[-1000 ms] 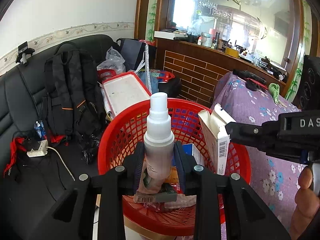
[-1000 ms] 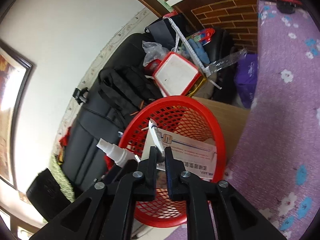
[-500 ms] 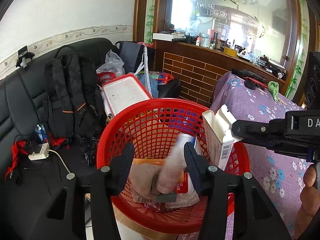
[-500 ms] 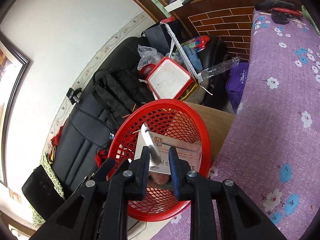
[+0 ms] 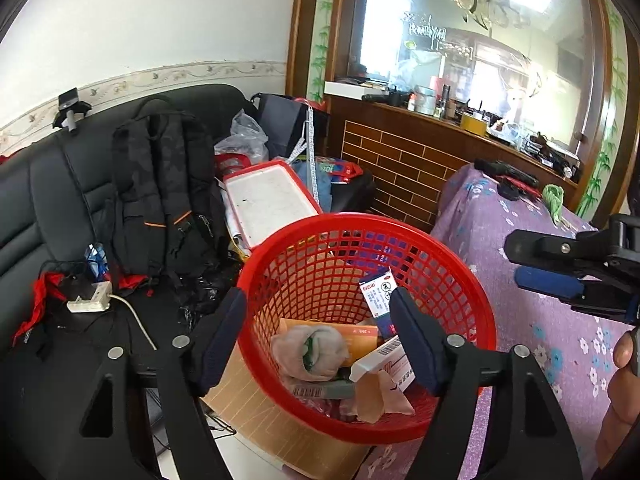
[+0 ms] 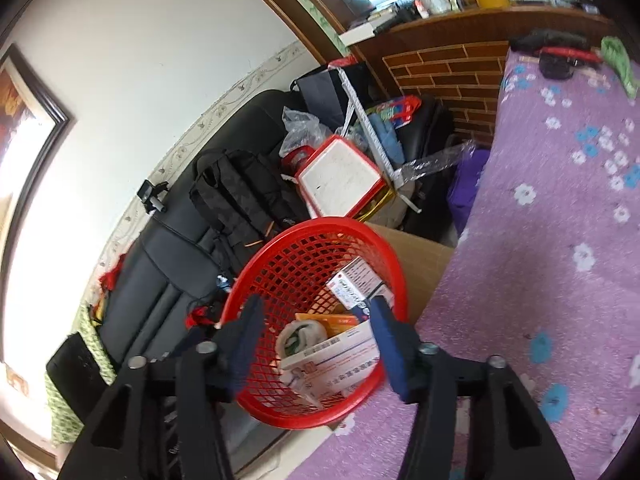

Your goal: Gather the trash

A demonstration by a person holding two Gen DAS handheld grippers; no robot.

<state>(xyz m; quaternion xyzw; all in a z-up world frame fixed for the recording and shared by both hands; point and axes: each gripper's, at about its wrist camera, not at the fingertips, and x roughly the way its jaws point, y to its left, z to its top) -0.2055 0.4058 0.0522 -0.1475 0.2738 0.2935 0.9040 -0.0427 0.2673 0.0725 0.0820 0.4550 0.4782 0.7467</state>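
Hovering over the red basket, both the left gripper and right gripper have just been opening, nothing between them; dropped trash lies straight below.

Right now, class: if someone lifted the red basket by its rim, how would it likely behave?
The red basket is thin open mesh, so probably light, and its rim may flex. It holds only boxes and a crumpled wrapper, adding little weight. It sits on a cardboard box, so a push could tip it.
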